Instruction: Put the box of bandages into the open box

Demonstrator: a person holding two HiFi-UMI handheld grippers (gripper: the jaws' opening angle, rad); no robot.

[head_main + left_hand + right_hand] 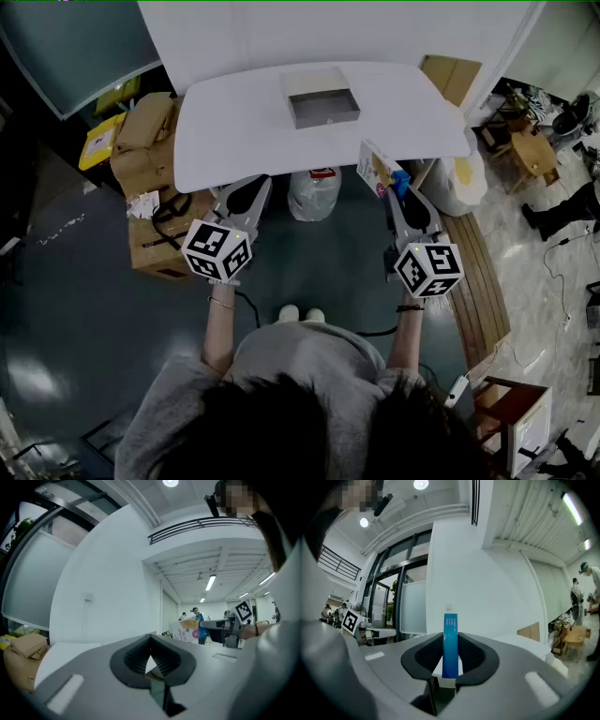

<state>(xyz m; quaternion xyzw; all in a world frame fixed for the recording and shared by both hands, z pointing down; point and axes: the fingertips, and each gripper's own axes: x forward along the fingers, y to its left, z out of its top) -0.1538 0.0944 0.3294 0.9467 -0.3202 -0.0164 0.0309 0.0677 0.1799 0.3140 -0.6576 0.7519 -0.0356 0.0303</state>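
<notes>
Dark hair and grey shoulders fill the bottom of the head view, with both forearms reaching out beyond them.

On the left, the left gripper (251, 190) hangs short of the white table's (234, 122) near edge. Its jaws are together, with nothing between them. At the far middle of the table sits the open box (324, 119). To the right, the right gripper (397, 187) is clamped on the box of bandages (375, 166), which stands on edge between the pads at the table's near right edge, well apart from the open box.

The step in hand looks like the carry. It would go best by keeping the squeeze steady, moving forward and leftward over the table, and turning the thin box so its long side lines up with the tray-like opening. It should then be lowered inside the walls before letting go. Releasing too high could let it tip onto the rim.

The open box looks grey and bare inside, with nothing in it. Under the table stands a white bag (314, 195), and I cannot tell what it holds.
</notes>
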